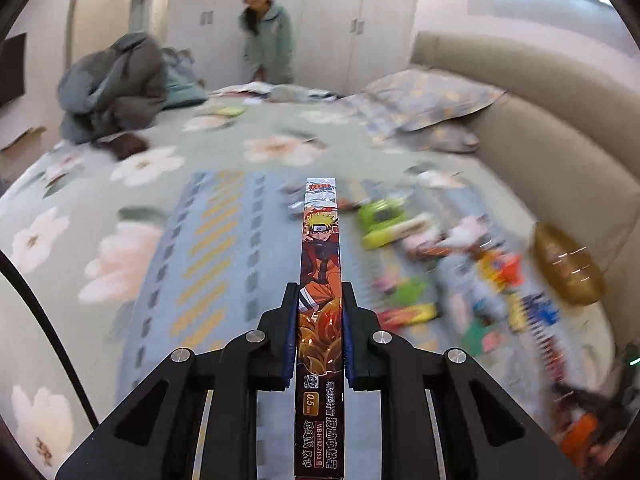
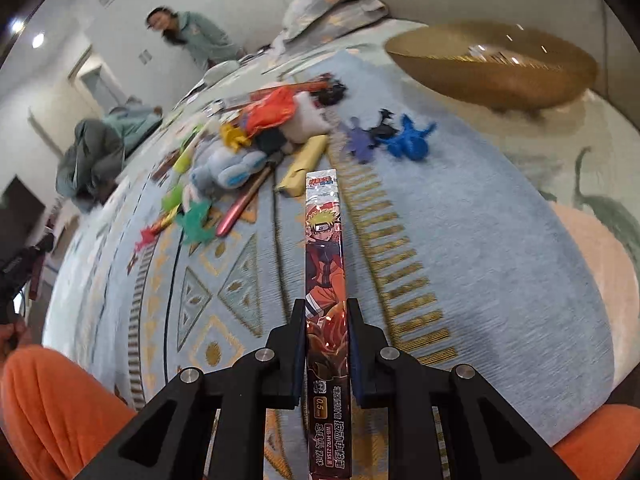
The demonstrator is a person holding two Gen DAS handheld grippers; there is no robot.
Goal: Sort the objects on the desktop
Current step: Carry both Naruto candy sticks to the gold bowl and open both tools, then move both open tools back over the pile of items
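My left gripper (image 1: 320, 300) is shut on a long narrow Naruto pen box (image 1: 321, 248) that sticks forward above a blue patterned mat (image 1: 208, 248). My right gripper (image 2: 326, 312) is shut on a like Naruto pen box (image 2: 325, 248), held above the same mat (image 2: 480, 240). A pile of small toys, pens and plush figures (image 2: 256, 140) lies on the mat ahead and left in the right wrist view, and blurred at the right in the left wrist view (image 1: 440, 272). A gold bowl (image 2: 492, 68) stands at the mat's far right; it also shows in the left wrist view (image 1: 568, 268).
The mat lies on a floral bedsheet (image 1: 80, 200). A beige headboard (image 1: 560, 128) and pillows (image 1: 424, 96) bound the right side. A heap of clothes (image 1: 112, 88) sits far left. A person in a green robe (image 1: 268, 32) stands behind the bed. Orange-clad legs (image 2: 52, 408) lie low left.
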